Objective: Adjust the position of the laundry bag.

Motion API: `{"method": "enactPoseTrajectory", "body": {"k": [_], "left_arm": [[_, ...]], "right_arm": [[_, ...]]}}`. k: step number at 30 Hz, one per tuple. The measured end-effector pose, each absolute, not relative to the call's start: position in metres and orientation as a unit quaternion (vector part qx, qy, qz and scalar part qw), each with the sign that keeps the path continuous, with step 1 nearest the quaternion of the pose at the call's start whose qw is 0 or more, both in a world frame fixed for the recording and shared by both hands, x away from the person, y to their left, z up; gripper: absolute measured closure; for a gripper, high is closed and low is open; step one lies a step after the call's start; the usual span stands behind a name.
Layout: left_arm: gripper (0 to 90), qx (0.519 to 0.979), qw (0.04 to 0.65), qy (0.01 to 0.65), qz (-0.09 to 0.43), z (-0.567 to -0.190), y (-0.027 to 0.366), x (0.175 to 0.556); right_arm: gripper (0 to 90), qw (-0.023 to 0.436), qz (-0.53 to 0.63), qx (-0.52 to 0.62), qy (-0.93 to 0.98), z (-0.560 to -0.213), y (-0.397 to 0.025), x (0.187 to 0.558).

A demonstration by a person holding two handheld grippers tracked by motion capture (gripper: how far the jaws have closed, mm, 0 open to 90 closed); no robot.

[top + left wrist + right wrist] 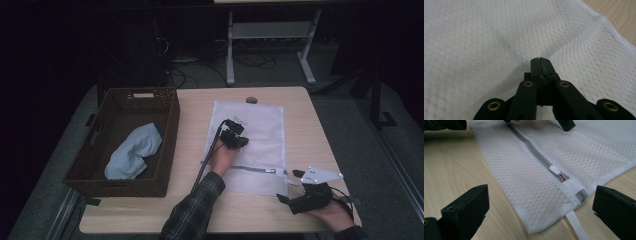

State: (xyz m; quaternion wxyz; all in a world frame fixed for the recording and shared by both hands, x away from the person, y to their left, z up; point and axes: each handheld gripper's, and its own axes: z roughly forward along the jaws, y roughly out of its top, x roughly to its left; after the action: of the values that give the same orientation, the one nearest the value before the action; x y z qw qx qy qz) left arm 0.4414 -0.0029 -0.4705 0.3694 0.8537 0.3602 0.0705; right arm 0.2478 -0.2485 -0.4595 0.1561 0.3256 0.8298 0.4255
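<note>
The mesh laundry bag (250, 135) is white woven cloth, a fine net of small holes, matt and soft, creased where it lifts in the left gripper view. Its zipper (541, 157) is a smooth grey tape with a glossy white plastic pull (554, 169) and a small metal slider. The table (300, 105) is light wood-grain, smooth with a dull sheen. The left claw (540, 65) is matt black plastic with brass-coloured rivets; the right claw (536, 215) has the same matt black finish. The basket (170, 135) is dark brown wicker, rough and woven, holding a soft pale blue cloth (134, 150).
</note>
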Motion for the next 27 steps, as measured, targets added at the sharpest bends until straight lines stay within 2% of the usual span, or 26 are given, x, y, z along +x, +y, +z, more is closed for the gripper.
{"method": "enactPoseTrajectory", "body": {"k": [18, 27], "left_arm": [[90.0, 0.863, 0.376, 0.333, 0.054, -0.472, -0.037, 0.437], [89.8, 0.865, 0.376, 0.328, 0.050, -0.471, -0.041, 0.436]], "right_arm": [[0.3, 0.155, 0.427, 0.325, 0.829, -0.459, -0.249, 0.248], [0.3, 0.155, 0.427, 0.324, 0.829, -0.459, -0.249, 0.248]]}}
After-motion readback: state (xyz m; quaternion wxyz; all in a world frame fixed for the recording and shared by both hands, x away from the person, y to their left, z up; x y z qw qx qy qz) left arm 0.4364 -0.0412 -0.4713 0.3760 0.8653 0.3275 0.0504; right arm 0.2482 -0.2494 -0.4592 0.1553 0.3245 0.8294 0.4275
